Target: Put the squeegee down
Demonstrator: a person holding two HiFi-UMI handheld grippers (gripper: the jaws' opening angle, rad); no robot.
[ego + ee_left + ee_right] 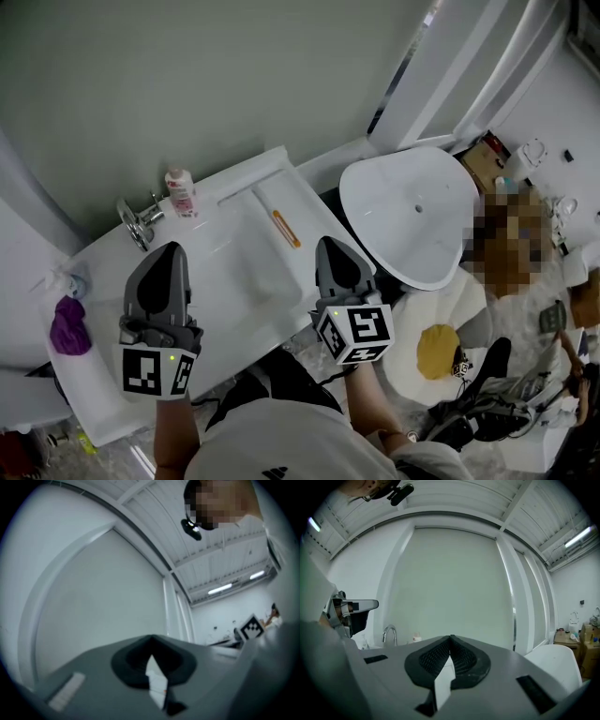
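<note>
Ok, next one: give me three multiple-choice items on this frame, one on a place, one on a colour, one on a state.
1. Where does the small bottle stand?
A. on a chair
B. beside the faucet on the sink counter
C. on a windowsill

2. What colour is the cloth at the counter's left end?
A. green
B. purple
C. red

3. How do the right gripper's jaws stand?
A. wide apart
B. shut on the bottle
C. shut, with nothing between them

Answers:
1 B, the head view shows the bottle right next to the faucet.
2 B, the bunched cloth is plainly purple.
3 C, the right gripper view shows the jaws meeting at the tip, empty.
</note>
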